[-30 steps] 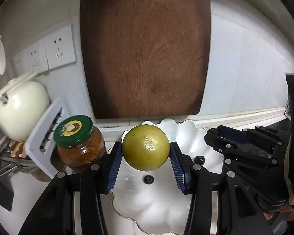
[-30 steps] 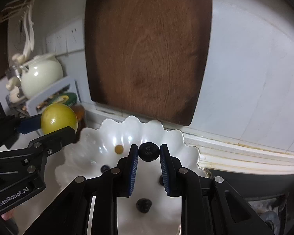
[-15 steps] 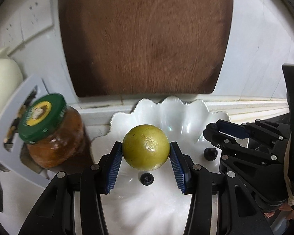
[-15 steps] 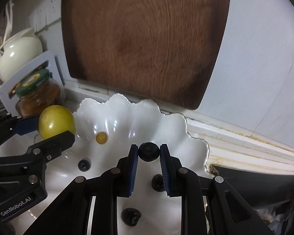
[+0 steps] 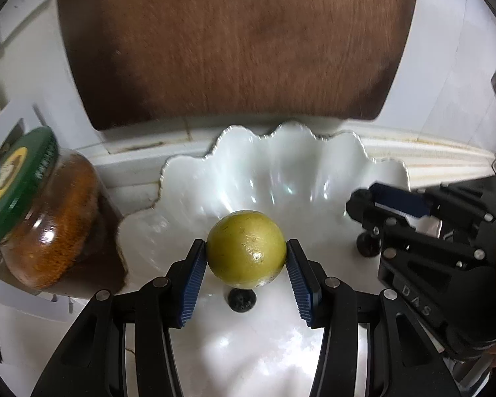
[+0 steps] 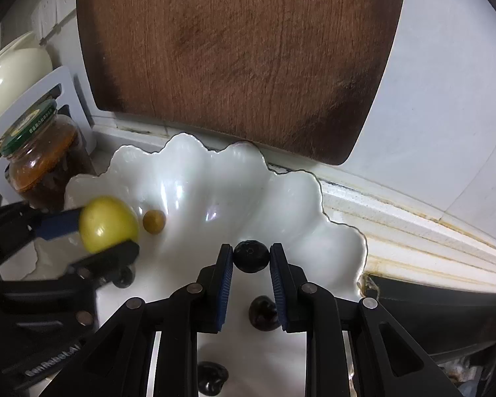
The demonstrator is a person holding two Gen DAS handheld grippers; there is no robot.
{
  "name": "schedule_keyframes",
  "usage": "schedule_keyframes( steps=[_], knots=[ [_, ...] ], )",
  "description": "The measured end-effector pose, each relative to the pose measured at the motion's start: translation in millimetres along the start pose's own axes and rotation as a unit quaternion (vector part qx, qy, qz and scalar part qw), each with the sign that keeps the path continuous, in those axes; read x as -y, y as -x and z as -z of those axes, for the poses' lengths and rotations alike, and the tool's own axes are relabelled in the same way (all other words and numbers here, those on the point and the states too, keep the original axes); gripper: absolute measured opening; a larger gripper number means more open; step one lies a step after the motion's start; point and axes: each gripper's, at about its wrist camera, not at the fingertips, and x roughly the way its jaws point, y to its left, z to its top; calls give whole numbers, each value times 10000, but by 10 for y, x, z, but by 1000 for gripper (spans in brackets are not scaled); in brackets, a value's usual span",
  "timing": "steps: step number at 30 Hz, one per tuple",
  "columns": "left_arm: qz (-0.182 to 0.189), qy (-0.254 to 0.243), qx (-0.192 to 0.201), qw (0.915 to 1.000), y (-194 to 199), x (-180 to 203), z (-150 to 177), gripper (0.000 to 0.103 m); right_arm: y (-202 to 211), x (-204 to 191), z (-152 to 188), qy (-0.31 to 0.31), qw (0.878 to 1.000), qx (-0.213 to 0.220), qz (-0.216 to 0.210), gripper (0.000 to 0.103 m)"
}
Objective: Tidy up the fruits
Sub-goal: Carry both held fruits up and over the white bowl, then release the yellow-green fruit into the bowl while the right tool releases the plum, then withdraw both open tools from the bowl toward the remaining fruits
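Your left gripper [image 5: 246, 258] pinches the green fruit [image 5: 246, 248] over the scalloped white dish [image 5: 281, 162], left side. Your right gripper [image 6: 251, 259] pinches a dark berry [image 6: 251, 256] over the dish's near right.

Fruit over and in my white scalloped dish [image 6: 234, 178]

A round yellow-green fruit [image 5: 246, 249] sits pinched between my left pads above the dish's middle; a small dark berry [image 6: 251, 256] is clamped in my right pads over its right half. On the dish floor lie a small amber fruit [image 6: 154, 221] toward its left, a dark glossy one [image 6: 263, 312] under the berry, another [image 6: 212, 377] at its near edge, and one more [image 5: 242, 299] beneath the yellow-green fruit.
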Motion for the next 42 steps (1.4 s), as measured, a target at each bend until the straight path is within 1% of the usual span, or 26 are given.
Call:
schedule_keyframes(
  steps=[3,4,5,7,16,21,22,27,28,32,33,34,35,36,37,42],
  knots=[
    [30,-10,-96,9999,-37,-3,25,49,-36,-8,-23,-24,10000,-58,-5,26],
    [30,1,-94,10000,-39,2,26,49,-34,-2,-21,-43,10000,-70,-14,28],
    [-20,-3,-50,10000,-22,5,28,51,-48,-4,-31,-55,10000,-77,-11,32],
    [-106,-1,18,9999,8,15,20,55,-20,24,-13,-80,9999,-77,20,33],
    [-358,134,209,9991,227,-24,-38,58,166,42,50,-120,9999,0,28,33],
    [-412,156,319,9985,385,-15,-1,58,370,52,99,-114,9999,111,31,33],
    [-176,76,550,9983,404,-13,9,58,401,46,104,-104,9998,134,37,33],
    [-311,101,820,9961,670,-35,100,64,666,37,198,-28,9994,340,114,33],
    [-341,101,759,9965,688,-45,106,65,705,27,209,-26,9992,377,111,33],
    [-453,91,940,9945,879,-29,164,68,893,25,271,-62,9986,518,59,34],
    [-466,91,973,9941,916,-5,166,70,929,22,280,-64,9985,545,56,35],
    [-468,88,1017,9937,1029,-14,202,71,986,23,300,-77,9982,595,57,40],
    [-459,86,1080,9931,1111,4,225,73,1072,36,331,-87,9979,642,62,43],
    [-458,86,1103,9928,1161,17,241,74,1126,40,356,-89,9975,691,67,43],
    [-572,145,995,9933,1223,36,258,75,1174,40,372,-93,9972,736,71,43],
    [-625,106,1250,9901,1506,150,380,79,1448,43,480,-114,9955,939,96,43]
  ],
)
